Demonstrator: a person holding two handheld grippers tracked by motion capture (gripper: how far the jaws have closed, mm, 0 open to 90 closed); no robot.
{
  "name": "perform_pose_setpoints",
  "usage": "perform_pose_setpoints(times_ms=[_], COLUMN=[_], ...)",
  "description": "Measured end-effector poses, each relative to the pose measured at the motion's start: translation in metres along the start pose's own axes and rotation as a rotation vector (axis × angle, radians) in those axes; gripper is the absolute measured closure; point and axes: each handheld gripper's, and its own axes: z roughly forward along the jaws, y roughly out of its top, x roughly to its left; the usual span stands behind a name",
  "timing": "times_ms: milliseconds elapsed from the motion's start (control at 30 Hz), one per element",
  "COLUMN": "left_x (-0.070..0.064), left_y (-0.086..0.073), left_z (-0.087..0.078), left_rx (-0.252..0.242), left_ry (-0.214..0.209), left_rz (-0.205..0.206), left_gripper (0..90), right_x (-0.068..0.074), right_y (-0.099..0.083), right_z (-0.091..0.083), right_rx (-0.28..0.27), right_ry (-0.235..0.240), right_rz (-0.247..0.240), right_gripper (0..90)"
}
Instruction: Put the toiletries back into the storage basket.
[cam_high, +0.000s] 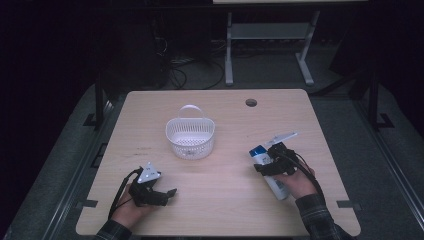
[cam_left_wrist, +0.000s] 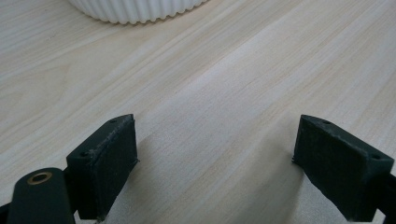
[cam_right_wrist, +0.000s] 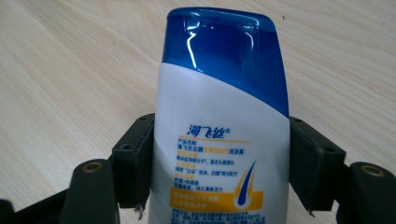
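The right gripper (cam_right_wrist: 219, 163) sits closest to its camera, its two black jaws pressed against either side of a white shampoo bottle (cam_right_wrist: 219, 140) with a blue cap, gripping it around the printed label while the cap end points away beyond the fingertips. In the high view that bottle (cam_high: 272, 175) lies on the right part of the light wooden table (cam_high: 225, 200), under the person's right hand (cam_high: 300, 182). A white slotted basket (cam_high: 190, 137) with a handle stands near the table's middle. The left gripper (cam_high: 167, 194) rests at the front left, its jaws spread wide with only bare wood between them.
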Motion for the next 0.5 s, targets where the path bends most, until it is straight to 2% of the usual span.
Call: perform_pose_setpoints(times_ms=[300, 500], left_x=[0.000, 0.000], left_y=[0.000, 0.000], left_z=[0.000, 0.000], left_rx=[0.000, -0.004], left_ry=[0.000, 0.000], left_rz=[0.000, -0.003], left_gripper=[12.4, 12.4], right_x=[0.000, 0.001], right_y=[-0.006, -0.012], right_z=[-0.015, -0.028], right_rx=[-0.053, -0.111], right_ry=[-0.004, -0.011], right_rz=[0.011, 0.010], right_gripper=[32.7, 32.7])
